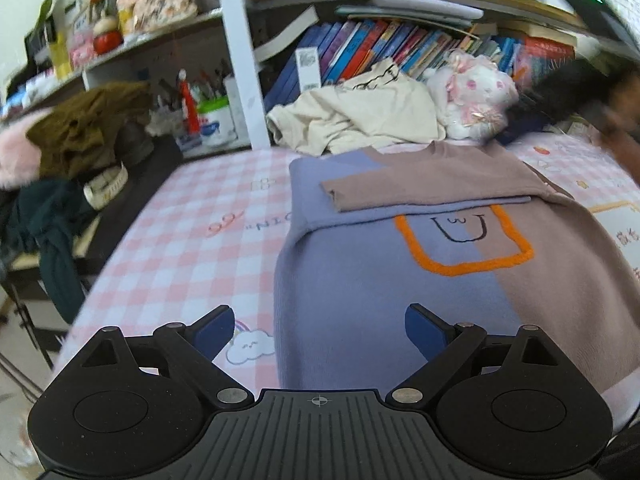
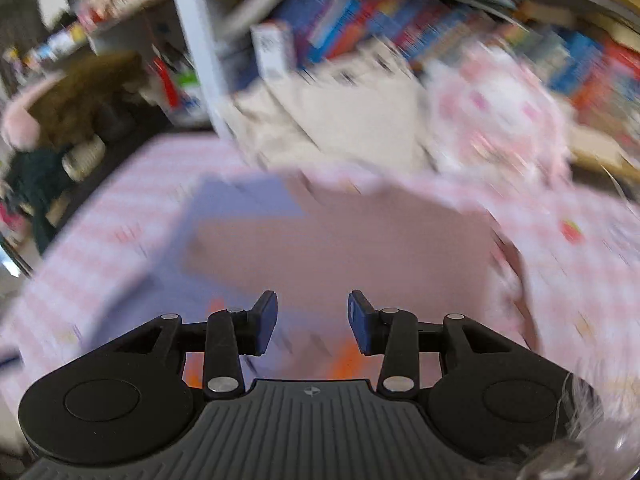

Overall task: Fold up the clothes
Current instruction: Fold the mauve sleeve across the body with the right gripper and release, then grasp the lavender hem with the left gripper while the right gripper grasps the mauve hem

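Observation:
A lilac and mauve sweater (image 1: 360,280) with an orange outlined patch (image 1: 464,244) lies flat on the pink checked sheet (image 1: 180,240). Its mauve sleeve (image 1: 424,184) is folded across the chest. My left gripper (image 1: 320,330) hovers open over the sweater's near lilac hem, nothing between its blue pads (image 1: 214,330). In the right wrist view, heavily blurred, my right gripper (image 2: 312,322) stands open above the same sweater (image 2: 340,240), its fingers empty. A blurred dark shape with a hand (image 1: 612,120) shows at the far right of the left wrist view.
A cream garment (image 1: 360,120) and a white and pink plush toy (image 1: 476,96) lie at the bed's far edge before a bookshelf (image 1: 400,48). A white post (image 1: 244,60) stands at the back. Dark green and olive clothes (image 1: 60,184) are piled on a chair at left.

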Demonstrator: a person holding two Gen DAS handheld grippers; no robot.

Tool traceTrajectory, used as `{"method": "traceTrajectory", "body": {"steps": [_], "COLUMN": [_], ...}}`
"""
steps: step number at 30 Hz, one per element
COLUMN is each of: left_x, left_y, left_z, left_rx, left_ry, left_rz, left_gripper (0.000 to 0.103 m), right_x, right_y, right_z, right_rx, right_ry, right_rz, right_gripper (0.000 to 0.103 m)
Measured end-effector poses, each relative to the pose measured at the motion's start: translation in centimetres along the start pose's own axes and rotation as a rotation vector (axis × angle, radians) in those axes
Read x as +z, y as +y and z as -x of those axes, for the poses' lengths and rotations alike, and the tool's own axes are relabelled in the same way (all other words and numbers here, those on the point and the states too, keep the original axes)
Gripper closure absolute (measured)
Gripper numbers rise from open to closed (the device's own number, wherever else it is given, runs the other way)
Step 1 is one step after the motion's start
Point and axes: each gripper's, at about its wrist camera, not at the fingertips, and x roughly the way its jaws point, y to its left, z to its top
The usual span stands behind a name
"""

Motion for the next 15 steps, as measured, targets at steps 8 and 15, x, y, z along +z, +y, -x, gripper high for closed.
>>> {"method": "traceTrajectory", "body": {"steps": [8,15], "left_x": [-0.1,0.1], "left_y": [-0.2,-2.3], "left_z": [-1.3,-0.8], "left_rx": [-0.051,-0.053], "left_ry": [0.049,0.067], "left_rz": [0.034,0.06], "left_gripper": [0.009,0.009], "right_x": [-9.3,-14.1], "right_y": [-2.9,-3.6], "right_z": [4.9,9.0], "right_rx": [-0.138,-0.156], "right_ry": [0.075,0.049], "right_rz": [-0.15,-0.177], "right_gripper": [0.064,0.064]}}
